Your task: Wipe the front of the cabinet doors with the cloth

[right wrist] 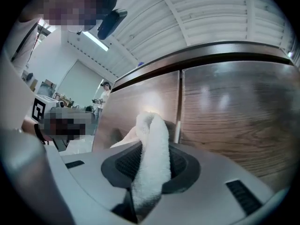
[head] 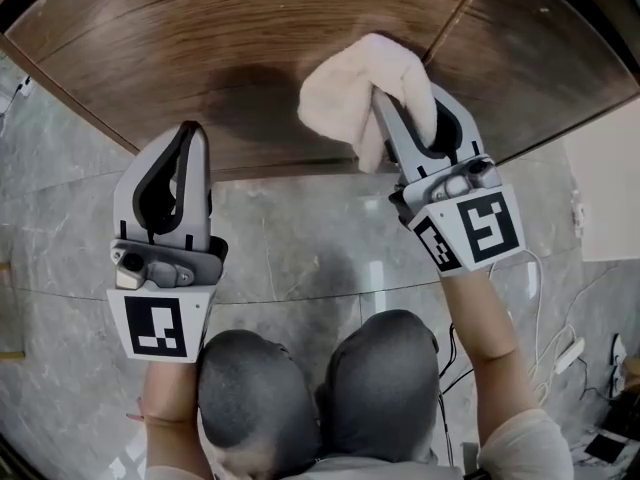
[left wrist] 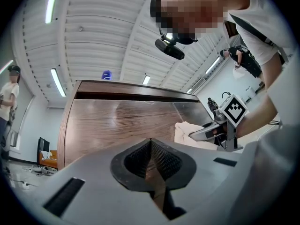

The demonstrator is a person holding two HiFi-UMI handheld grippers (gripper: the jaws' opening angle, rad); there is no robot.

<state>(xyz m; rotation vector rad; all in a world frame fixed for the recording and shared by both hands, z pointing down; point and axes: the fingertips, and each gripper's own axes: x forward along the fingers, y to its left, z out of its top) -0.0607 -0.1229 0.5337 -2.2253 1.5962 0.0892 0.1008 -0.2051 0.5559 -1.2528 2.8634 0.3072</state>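
Wiping seems under way: the right gripper (head: 410, 108) clamps the cloth (head: 345, 93) against the cabinet doors (head: 200, 38) beside their seam (head: 455, 18), the left gripper (head: 190, 133) is closed and empty nearby; next, sweep sideways under steady pressure.

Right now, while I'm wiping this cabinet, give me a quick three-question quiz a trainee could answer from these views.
1. True or false: the left gripper holds the cloth.
2. The right gripper is: A open and empty; B shut on the cloth; C shut on nothing.
3. Fill in: in the head view, the cloth lies to the ____ of the seam between the cabinet doors.
Key: 1 false. 2 B. 3 left.
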